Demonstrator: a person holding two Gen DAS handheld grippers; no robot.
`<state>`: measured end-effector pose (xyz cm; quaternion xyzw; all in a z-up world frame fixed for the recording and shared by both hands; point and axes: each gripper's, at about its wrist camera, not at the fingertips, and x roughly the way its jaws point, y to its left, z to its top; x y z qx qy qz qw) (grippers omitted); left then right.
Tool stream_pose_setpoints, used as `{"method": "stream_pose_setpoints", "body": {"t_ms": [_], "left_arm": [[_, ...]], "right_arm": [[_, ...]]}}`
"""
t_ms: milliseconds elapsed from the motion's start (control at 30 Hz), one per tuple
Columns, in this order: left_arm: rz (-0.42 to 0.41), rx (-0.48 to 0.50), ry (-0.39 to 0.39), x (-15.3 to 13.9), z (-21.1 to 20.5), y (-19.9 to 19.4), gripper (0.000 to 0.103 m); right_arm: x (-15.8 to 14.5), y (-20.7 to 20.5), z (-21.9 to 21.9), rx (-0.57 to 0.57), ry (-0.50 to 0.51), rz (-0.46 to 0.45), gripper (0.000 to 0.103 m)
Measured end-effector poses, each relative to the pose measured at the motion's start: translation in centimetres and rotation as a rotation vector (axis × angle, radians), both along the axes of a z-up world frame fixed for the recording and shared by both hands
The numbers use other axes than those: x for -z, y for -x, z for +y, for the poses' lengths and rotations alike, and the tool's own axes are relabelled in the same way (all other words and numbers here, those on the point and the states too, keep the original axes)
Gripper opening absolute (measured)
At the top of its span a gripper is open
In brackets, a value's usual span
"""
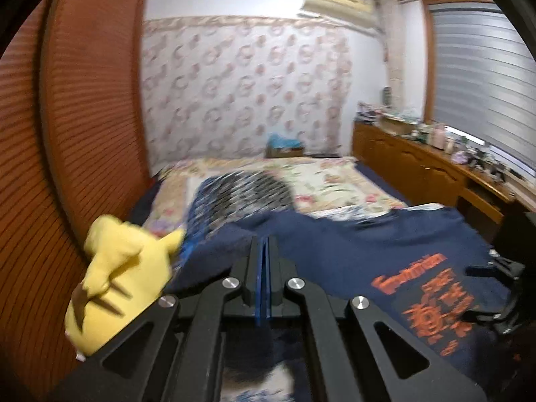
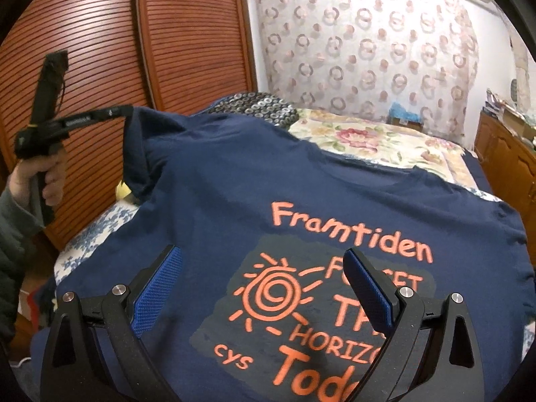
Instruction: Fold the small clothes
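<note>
A navy T-shirt (image 2: 214, 201) with orange print "Framtiden" lies spread on the bed, print up. My left gripper (image 2: 129, 111) is shut on the shirt's left sleeve and holds it lifted above the bed; in the left wrist view its blue pads (image 1: 263, 258) are pressed together with navy cloth (image 1: 335, 244) at their tips. My right gripper (image 2: 264, 281) is open and empty, hovering just above the printed middle of the shirt. It also shows at the right edge of the left wrist view (image 1: 495, 268).
A yellow plush toy (image 1: 120, 268) lies at the bed's left edge by the slatted wooden closet doors (image 2: 100, 50). A dark patterned pillow (image 2: 261, 105) and floral bedspread (image 2: 385, 140) lie beyond the shirt. A cluttered wooden cabinet (image 1: 418, 160) runs along the right wall.
</note>
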<state>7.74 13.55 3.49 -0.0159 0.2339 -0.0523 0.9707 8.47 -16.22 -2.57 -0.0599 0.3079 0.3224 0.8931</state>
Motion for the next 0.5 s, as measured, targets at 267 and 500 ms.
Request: {"method": "stream_pose_setpoints", "body": {"t_ms": [267, 500], "left_arm": [[-0.005, 0.193, -0.014, -3.1, -8.3, -2.0, 0.0], [0.03, 0.29, -0.028, -4.2, -12.4, -2.4, 0.0]], "right_arm": [[-1.1, -0.6, -3.4, 0.07, -0.027, -0.013, 0.099], [-1.3, -0.9, -5.4, 0.109, -0.037, -0.008, 0.099]]}}
